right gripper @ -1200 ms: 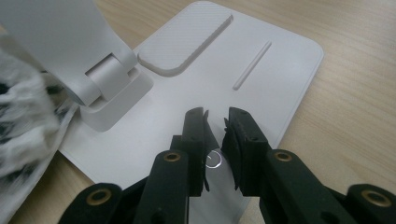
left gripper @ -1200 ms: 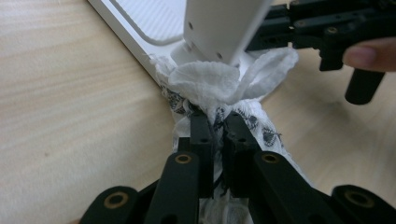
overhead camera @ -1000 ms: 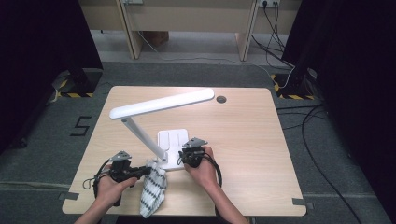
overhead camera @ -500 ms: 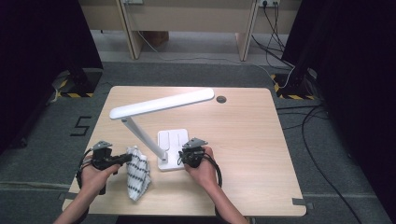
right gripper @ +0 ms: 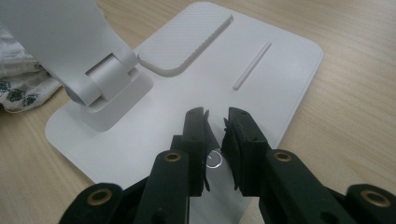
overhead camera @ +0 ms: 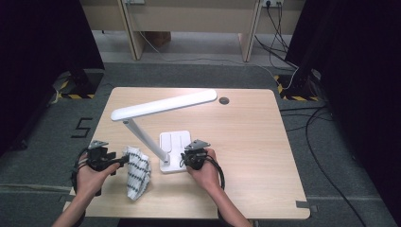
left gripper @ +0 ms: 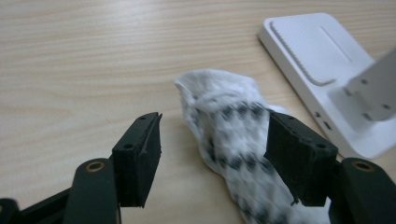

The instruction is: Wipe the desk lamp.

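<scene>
Cloth (overhead camera: 137, 171) lies crumpled at lower left of the high view, just left of the lamp (overhead camera: 163, 108) base, on the table (overhead camera: 255, 142). Left gripper (left gripper: 212, 140) sits low beside it, jaws spread wide; in the left gripper view the cloth runs up between them, brushing the right-hand jaw, not pinched. Right gripper (right gripper: 215, 122) rests over the near edge of the lamp base (right gripper: 261, 84), jaws drawn almost together with a narrow slit between, nothing held; a small round mark on the base, possibly a switch, sits right at the tips.

Judgement: step in hand looks like taking up the cloth to wipe the lamp while the right side steadies the base. To do it well, centre the jaws on the thick fold before closing, so a full bunch is caught and not one loose edge. Press the base flat and lightly; the long arm leans left and could tip.
</scene>
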Available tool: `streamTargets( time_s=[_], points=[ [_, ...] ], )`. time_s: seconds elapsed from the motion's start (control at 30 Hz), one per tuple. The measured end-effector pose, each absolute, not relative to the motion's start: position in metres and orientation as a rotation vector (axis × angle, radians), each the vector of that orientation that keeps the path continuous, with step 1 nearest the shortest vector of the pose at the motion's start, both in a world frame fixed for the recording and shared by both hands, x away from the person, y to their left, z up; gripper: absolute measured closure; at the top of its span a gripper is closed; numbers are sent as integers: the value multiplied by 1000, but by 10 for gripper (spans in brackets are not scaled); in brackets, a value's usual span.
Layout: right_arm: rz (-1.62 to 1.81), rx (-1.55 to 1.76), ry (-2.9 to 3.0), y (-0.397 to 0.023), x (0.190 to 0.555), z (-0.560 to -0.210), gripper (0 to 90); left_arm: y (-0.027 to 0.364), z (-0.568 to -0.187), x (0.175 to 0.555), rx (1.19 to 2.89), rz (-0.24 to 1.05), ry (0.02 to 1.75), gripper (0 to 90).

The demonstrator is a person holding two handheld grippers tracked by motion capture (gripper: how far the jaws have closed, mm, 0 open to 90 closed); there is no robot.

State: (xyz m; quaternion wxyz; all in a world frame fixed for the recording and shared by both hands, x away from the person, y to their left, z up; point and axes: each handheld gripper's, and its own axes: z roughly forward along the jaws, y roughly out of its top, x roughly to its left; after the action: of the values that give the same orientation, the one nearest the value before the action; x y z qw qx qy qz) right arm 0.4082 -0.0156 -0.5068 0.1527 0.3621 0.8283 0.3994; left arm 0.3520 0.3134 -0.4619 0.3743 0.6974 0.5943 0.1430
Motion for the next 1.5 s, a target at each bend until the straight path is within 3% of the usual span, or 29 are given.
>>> streamTargets(
  time_s=[0.13,0.27,0.4,0.43,0.57,0.63,0.8,1.0,1.23,1.5],
  points=[
    [1146,1039,2373,-16,408,-507,780,297,-466,341,1759,217,1503,310],
    [1143,1042,2375,-15,408,-507,780,288,-481,342,1821,203,1514,318],
    [1143,1038,2378,-15,408,-507,780,282,-491,344,1882,239,1495,376],
    [1143,1038,2379,-15,408,-507,780,283,-493,345,1903,255,1471,444],
    [1142,1039,2379,-15,408,-507,780,285,-495,348,1934,267,1450,523],
    [1142,1040,2377,-15,408,-507,780,289,-496,353,1952,263,1438,607],
    [1139,1036,2381,-15,409,-506,779,299,-495,361,1943,302,1460,656],
    [1123,1025,2384,-15,409,-506,745,302,-497,361,1893,294,1458,611],
    [1086,1030,2409,-16,410,-502,559,308,-490,352,1820,346,1394,405],
    [1143,1037,2360,-20,408,-493,504,310,-483,348,1786,365,1372,303]
  ],
)
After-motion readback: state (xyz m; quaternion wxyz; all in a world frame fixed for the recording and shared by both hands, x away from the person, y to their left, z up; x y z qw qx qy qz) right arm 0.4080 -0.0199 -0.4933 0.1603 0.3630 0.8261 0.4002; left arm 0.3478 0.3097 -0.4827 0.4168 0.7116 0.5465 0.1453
